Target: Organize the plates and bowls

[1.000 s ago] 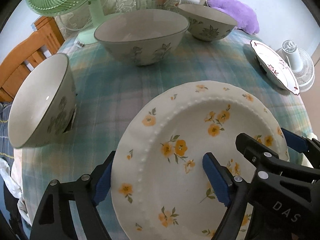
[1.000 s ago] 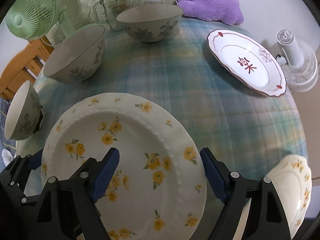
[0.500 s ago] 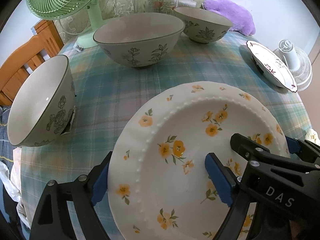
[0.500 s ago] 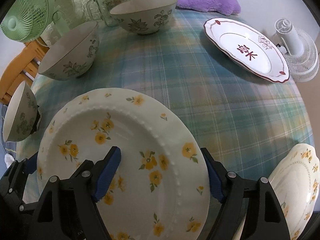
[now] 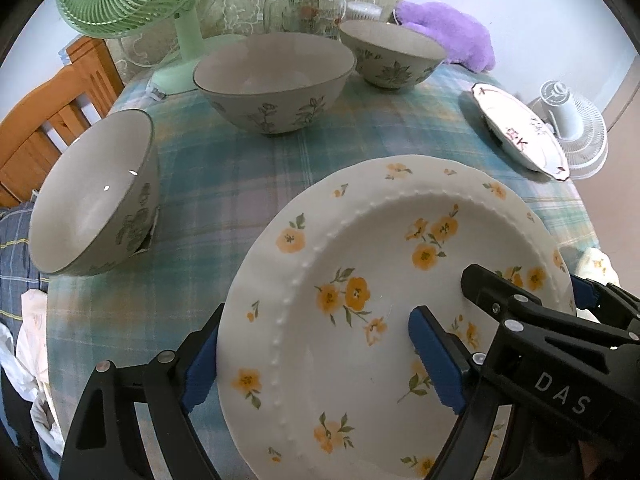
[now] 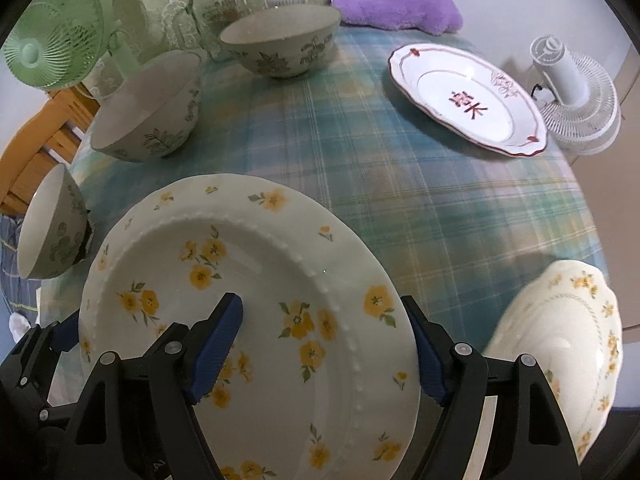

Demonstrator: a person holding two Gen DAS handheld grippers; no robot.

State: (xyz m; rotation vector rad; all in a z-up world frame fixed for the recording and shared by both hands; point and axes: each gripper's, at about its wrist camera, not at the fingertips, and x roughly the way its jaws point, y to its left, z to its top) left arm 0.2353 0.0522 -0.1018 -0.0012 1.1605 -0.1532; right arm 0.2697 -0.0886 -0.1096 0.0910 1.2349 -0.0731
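Here, both grippers straddle opposite rims of floral plate (image 5: 360,300). Left gripper (image 5: 320,364): jaws wide, one pad outside left rim, other over plate face. Right gripper (image 6: 328,354): same, wide across right rim. Whether pads press rim: cannot tell. Plate near table's (image 6: 360,160) front edge, slightly tilted; whether clear of cloth unclear. Likely step: two-handed carry of plate toward stack. Next move needs level, matched motion, probably onto cream plate (image 6: 560,340) at right. Three bowls (image 5: 276,84) behind, red-trim plate (image 6: 468,96) far right.
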